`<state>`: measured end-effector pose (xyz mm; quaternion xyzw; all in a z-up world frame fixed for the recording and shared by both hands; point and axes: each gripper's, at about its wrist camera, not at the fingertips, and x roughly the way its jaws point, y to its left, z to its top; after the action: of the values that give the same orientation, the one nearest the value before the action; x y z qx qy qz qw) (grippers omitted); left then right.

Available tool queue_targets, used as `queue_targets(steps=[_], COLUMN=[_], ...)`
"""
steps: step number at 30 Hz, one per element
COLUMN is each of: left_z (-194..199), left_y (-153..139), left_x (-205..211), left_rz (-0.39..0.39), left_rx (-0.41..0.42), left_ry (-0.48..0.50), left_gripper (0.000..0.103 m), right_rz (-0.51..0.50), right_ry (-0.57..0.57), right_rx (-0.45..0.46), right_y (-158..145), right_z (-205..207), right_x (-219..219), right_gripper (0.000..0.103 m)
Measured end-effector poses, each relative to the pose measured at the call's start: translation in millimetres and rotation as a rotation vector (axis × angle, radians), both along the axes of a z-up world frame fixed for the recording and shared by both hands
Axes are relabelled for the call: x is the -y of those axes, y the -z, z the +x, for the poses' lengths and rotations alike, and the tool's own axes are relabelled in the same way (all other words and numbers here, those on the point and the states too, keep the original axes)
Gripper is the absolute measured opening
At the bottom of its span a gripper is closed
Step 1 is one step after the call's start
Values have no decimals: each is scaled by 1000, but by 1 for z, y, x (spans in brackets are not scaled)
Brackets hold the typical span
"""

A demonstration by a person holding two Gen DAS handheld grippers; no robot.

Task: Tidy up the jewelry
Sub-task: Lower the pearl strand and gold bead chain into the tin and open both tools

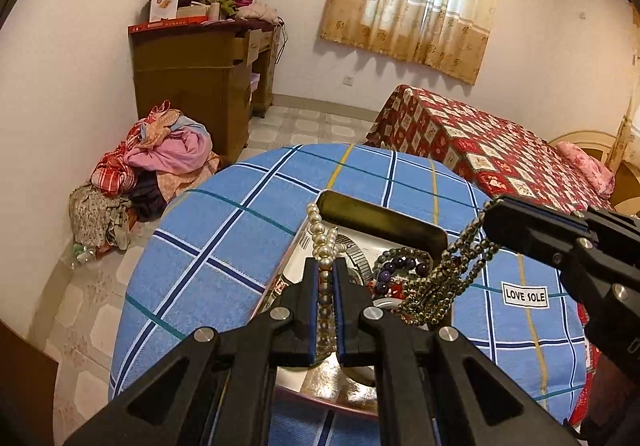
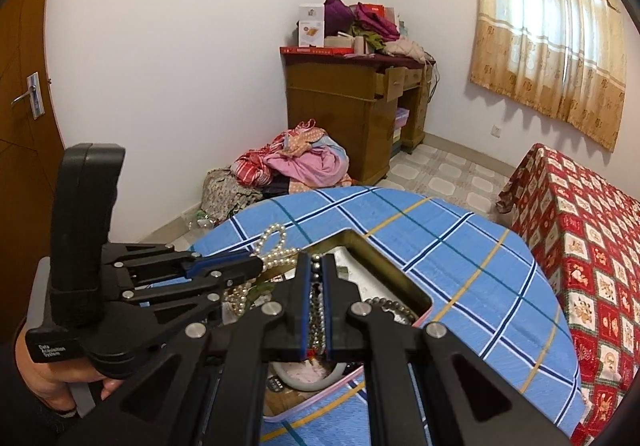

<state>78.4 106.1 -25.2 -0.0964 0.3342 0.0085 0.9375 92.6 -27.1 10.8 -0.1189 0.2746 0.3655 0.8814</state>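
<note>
A metal tin [image 1: 384, 221] full of jewelry sits on the blue plaid table [image 1: 224, 230]. My left gripper [image 1: 327, 266] is shut on a white pearl necklace [image 1: 320, 230] that loops up over the tin's far rim. My right gripper [image 1: 490, 224] is shut on a bronze bead necklace [image 1: 444, 278] that hangs in strands over the tin. In the right wrist view my right gripper [image 2: 316, 262] pinches dark beads [image 2: 316, 298], and my left gripper [image 2: 256, 266] holds the pearl necklace [image 2: 276, 246] beside it. Purple beads [image 1: 400, 262] lie in the tin [image 2: 392, 266].
A bed with a red patterned cover [image 1: 480, 149] stands right of the table. A pile of clothes [image 1: 152, 165] lies on the floor by a wooden desk [image 1: 208, 77]. A door [image 2: 24, 93] is at the left.
</note>
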Motion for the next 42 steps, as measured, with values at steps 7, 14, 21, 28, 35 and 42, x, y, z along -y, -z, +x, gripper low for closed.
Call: queue_targets(steps=[7, 14, 21, 28, 35, 42], left_z=[1, 3, 6, 9, 12, 16], left_y=[4, 8, 16, 22, 29, 36], left_x=[0, 1, 1, 2, 7, 11], left_rz=[3, 16, 22, 31, 45, 63], left_rx=[-9, -16, -31, -44, -62, -82], left_ry=[2, 1, 3, 5, 17, 21], left_gripper=[6, 6, 6, 6, 6, 6], right_rz=[-2, 2, 0, -3, -20, -34], right_ry=[-3, -1, 6, 14, 30, 36], right_rx=[-9, -24, -42, -53, -90, -112], right_y=[4, 10, 20, 27, 43, 53], right_z=[-1, 1, 4, 8, 16, 19], right_x=[-5, -8, -10, -11, -9, -10], right_gripper=[7, 7, 7, 7, 7, 7])
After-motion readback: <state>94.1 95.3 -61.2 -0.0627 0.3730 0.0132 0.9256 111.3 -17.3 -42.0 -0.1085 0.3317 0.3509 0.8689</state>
